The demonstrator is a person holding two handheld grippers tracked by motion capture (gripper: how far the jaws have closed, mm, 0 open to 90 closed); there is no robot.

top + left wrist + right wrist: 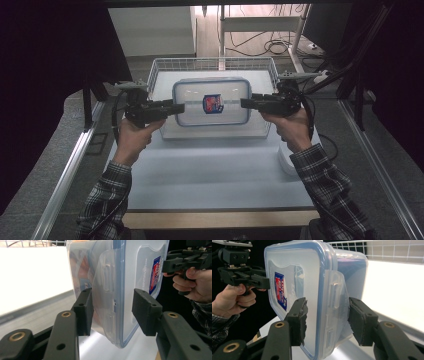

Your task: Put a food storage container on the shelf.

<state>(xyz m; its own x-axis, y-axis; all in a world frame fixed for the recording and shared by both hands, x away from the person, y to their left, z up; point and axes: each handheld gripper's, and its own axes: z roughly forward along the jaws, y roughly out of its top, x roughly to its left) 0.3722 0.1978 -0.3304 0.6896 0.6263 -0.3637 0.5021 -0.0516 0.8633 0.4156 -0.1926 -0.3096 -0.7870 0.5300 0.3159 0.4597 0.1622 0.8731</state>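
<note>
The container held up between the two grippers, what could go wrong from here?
Both grips sit at the very ends of the clear container. The left gripper clamps over a side latch flap, which could flex or pop open. The right gripper holds its end likewise; if either slips, the box may drop onto the wire basket below.

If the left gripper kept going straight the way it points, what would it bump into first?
The clear plastic container: the left gripper already has that box's end between its fingers. Beyond it, probably the right gripper.
</note>
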